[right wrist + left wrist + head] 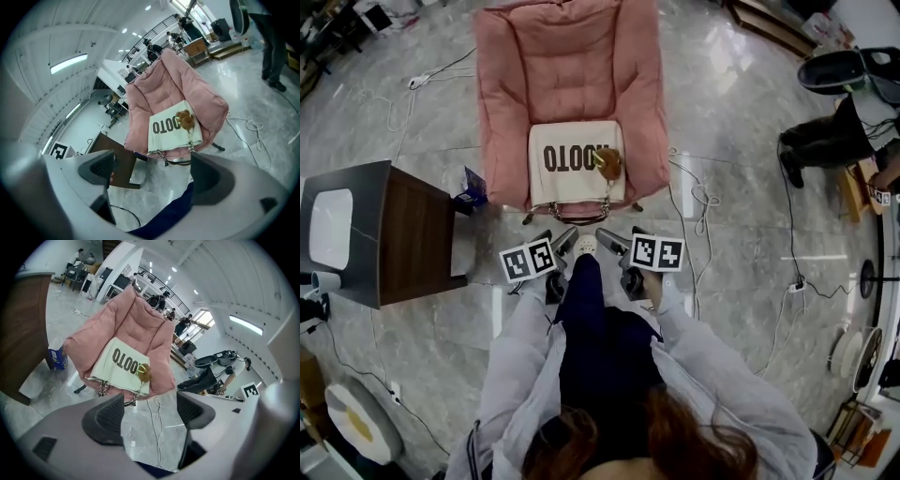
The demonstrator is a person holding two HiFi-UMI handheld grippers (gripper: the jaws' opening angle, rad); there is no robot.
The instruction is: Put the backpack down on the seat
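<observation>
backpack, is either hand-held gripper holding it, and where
Neither: left hand-held gripper and right hand-held gripper are open and empty; the backpack lies on the seat.

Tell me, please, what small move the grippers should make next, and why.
Probably just lower both grippers and stop: the backpack lies flat on the seat of the pink chair, and the left gripper and right gripper are open, empty and apart from it.
</observation>
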